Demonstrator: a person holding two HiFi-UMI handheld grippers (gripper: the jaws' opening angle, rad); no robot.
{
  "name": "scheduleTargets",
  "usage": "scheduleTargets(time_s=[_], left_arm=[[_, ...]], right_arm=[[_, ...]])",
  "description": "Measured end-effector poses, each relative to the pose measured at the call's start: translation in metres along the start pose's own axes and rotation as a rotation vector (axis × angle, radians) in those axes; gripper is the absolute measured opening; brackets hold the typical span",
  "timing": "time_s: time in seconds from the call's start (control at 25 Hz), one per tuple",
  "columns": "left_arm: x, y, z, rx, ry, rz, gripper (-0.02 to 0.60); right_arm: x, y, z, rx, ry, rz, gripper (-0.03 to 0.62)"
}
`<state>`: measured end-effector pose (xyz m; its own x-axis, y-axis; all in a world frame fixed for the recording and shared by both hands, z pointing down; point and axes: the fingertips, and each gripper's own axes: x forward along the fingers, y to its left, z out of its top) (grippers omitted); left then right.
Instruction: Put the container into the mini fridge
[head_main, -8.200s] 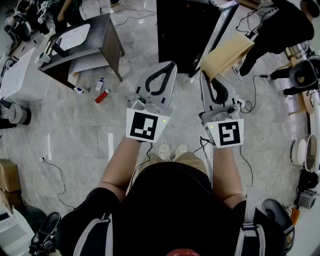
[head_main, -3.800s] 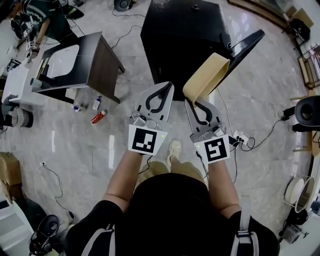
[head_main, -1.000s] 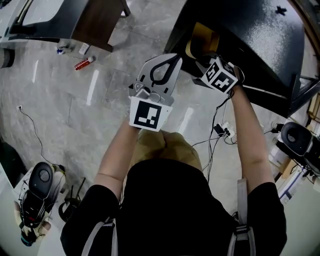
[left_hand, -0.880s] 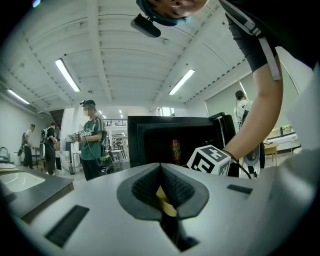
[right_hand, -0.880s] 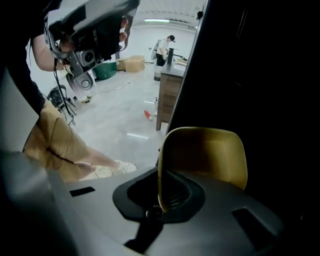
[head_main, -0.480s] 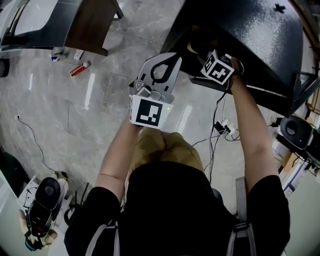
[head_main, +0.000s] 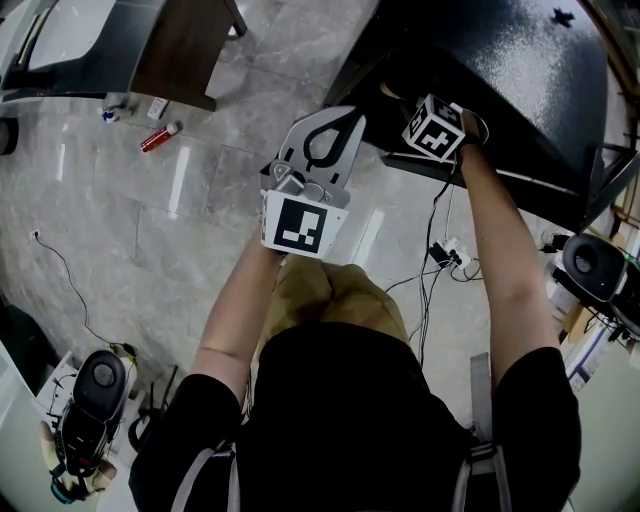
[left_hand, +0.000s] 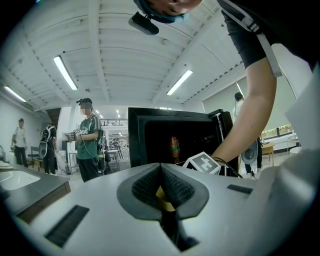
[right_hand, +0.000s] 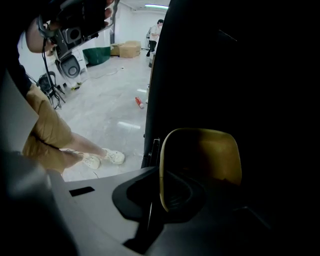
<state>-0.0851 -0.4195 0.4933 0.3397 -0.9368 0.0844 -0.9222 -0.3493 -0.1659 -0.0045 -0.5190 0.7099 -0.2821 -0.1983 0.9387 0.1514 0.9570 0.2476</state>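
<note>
The black mini fridge (head_main: 520, 70) stands open; the left gripper view shows its dark inside (left_hand: 165, 145) with a can (left_hand: 174, 148) on a shelf. My right gripper (right_hand: 161, 192) is shut on the rim of the tan container (right_hand: 202, 155), and both are inside the dark fridge. From above only that gripper's marker cube (head_main: 435, 128) shows at the fridge's opening, and its jaws and the container are hidden. My left gripper (head_main: 340, 120) hangs just left of the opening, shut and empty.
A dark table (head_main: 175, 40) stands at the upper left, with a red bottle (head_main: 160, 137) on the floor beside it. Cables and a power strip (head_main: 445, 255) lie by the fridge. A person (left_hand: 87, 137) stands left of the fridge.
My right gripper has carried the container deeper into the fridge, so the tan piece seen from above has disappeared. The left gripper has barely moved.
</note>
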Motion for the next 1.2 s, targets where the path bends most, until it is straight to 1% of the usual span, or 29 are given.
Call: scheduleTargets(time_s=[0.12,0.2,0.24,0.52,1.04,1.2], left_arm=[[-0.002,0.001,-0.002,-0.001,0.003,-0.003,0.023],[-0.004,0.002,-0.003,-0.002,0.004,-0.002,0.023],[-0.005,0.002,-0.003,-0.002,0.004,-0.002,0.023],[-0.006,0.003,-0.006,-0.005,0.005,0.004,0.023],[0.000,0.002,-0.013,-0.009,0.014,0.000,0.023],[0.001,0.001,-0.017,-0.006,0.023,-0.001,0.023]], right_arm=[[0.001,-0.005,0.004,0.017,-0.017,-0.028,0.040],[0.001,-0.007,0.004,0.036,-0.016,-0.030,0.077],[0.002,-0.007,0.003,0.044,-0.012,-0.033,0.081],[0.002,-0.010,0.000,0.044,-0.003,-0.067,0.089],[0.009,-0.006,0.001,0.028,0.003,-0.059,0.089],[0.017,-0.008,-0.003,0.009,0.012,-0.081,0.089]])
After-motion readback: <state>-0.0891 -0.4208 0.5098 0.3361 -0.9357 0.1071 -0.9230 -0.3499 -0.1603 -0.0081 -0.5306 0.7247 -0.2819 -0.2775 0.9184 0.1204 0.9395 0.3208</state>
